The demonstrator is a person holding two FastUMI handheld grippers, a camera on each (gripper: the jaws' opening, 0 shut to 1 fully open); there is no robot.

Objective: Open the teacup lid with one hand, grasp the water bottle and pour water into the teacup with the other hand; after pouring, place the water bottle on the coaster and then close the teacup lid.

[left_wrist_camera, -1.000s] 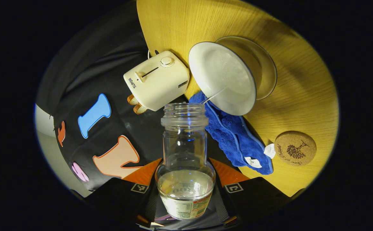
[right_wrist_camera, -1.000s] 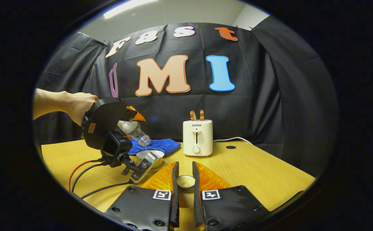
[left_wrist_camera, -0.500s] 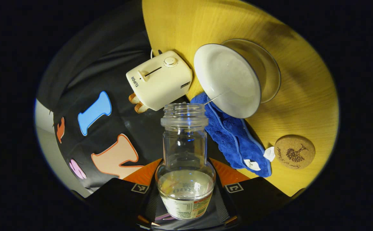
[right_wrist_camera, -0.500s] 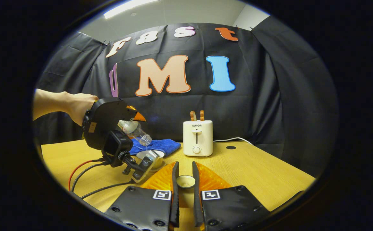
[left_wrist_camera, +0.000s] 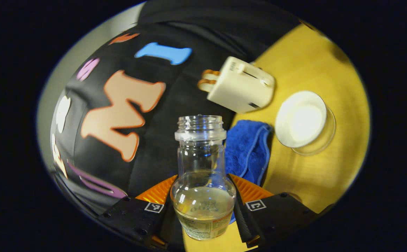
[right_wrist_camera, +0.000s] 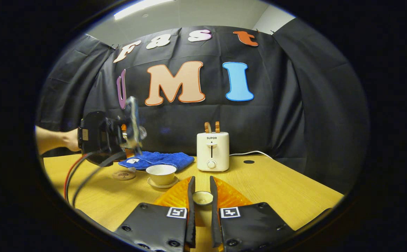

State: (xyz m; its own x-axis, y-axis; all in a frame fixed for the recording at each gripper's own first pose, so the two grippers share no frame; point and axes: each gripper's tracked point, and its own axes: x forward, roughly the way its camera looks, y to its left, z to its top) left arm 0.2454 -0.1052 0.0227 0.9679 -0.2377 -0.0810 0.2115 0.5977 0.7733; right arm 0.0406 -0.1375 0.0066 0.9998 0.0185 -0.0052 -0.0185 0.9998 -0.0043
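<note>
Clear plastic water bottle point(left_wrist_camera: 203, 182), uncapped, part full, clamped in left gripper point(left_wrist_camera: 203, 206) off the table | white teacup point(right_wrist_camera: 160, 174) on saucer, open to receive | small round lid point(right_wrist_camera: 202, 197) pinched in right gripper point(right_wrist_camera: 202, 196), kept aside | round cork coaster point(right_wrist_camera: 123, 174) beside cup, free for bottle

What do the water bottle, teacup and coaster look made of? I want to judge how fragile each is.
Water bottle: clear, likely thin plastic; the cloth wall shows through it and its neck is threaded. Teacup: glossy cream, probably glazed ceramic, sitting on a clear saucer that may be glass. Coaster: matte speckled tan disc, apparently cork.
</note>
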